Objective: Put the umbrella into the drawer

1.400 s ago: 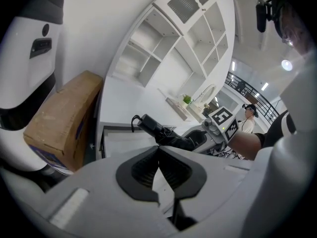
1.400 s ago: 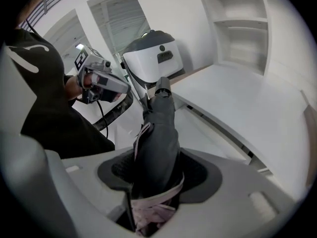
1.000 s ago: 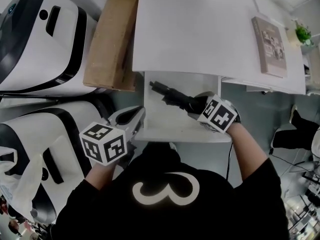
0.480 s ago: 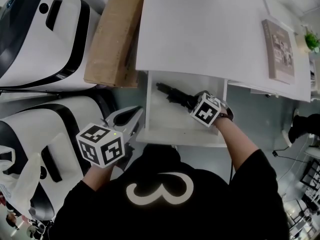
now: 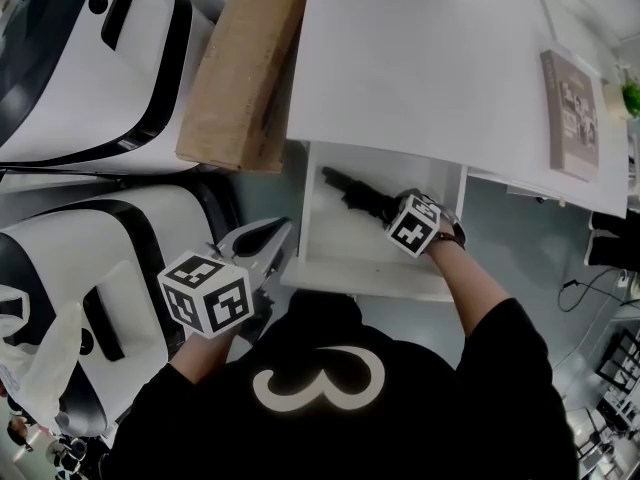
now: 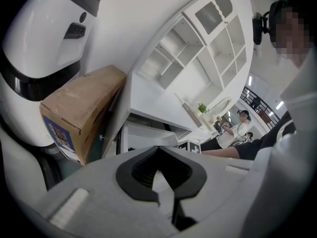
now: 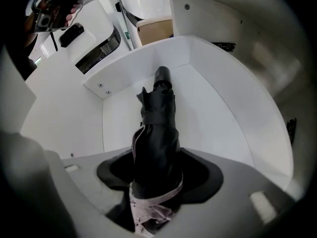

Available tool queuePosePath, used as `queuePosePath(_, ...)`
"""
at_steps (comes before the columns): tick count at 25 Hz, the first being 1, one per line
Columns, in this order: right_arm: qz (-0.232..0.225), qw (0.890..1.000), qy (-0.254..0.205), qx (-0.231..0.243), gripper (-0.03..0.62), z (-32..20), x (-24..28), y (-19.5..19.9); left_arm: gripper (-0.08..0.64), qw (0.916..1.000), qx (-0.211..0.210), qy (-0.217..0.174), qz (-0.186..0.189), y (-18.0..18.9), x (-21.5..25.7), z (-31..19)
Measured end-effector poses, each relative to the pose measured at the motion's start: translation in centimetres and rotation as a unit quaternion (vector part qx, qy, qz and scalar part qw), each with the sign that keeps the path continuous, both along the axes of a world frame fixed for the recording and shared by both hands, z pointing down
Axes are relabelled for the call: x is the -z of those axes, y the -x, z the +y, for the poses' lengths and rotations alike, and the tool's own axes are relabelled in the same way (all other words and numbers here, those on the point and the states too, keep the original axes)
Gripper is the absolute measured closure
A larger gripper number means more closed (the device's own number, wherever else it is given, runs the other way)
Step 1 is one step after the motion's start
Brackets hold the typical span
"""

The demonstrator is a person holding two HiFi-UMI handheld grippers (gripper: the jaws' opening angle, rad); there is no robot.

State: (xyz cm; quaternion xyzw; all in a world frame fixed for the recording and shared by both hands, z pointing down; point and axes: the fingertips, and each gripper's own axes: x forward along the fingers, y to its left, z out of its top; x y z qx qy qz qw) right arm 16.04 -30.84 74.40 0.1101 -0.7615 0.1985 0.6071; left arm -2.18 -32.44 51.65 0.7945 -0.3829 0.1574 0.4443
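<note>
A folded black umbrella [image 5: 352, 190] lies slanted inside the open white drawer [image 5: 362, 274] under the desk. In the right gripper view the umbrella [image 7: 156, 128] runs away from me down to the drawer's floor [image 7: 208, 118], its tip near the back wall. My right gripper [image 5: 388, 211] points steeply down into the drawer. Its jaws [image 7: 156, 182] still hold the umbrella's near end and are opening. My left gripper [image 5: 282, 232] hangs left of the drawer's front corner, jaws shut and empty [image 6: 163, 185].
A white desk top [image 5: 420, 68] covers the drawer's rear, with a book [image 5: 572, 113] at its right. A brown cardboard box [image 5: 245, 68] leans at the desk's left. Large white machines [image 5: 90, 68] fill the left side. A person [image 6: 237, 128] stands far off.
My right gripper has sunk deeper into the drawer with the umbrella, which now lies lower. The left gripper has barely shifted.
</note>
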Motion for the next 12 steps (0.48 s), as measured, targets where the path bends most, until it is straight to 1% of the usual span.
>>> queuePosePath(6,0.004,1.000,-0.001,-0.002,0.317,-0.4,-0.2,0.0,0.551,0.9999,-0.001,0.006,0.009,-0.1,-0.2,1.1)
queuePosePath(8,0.003,1.000,-0.012,-0.010,0.298,-0.8,0.4,-0.2,0.551,0.9999,-0.002,0.004,0.009,-0.2,0.1,1.4)
queuePosePath(10,-0.011,0.999,-0.032,-0.033,0.291,-1.5,1.8,-0.1,0.551,1.0000,0.000,0.000,0.009,-0.3,0.6,1.8)
queuePosePath(12,-0.046,0.996,-0.045,-0.066,0.291,-1.8,4.1,0.5,0.551,0.9999,0.005,-0.007,0.008,-0.2,1.3,2.2)
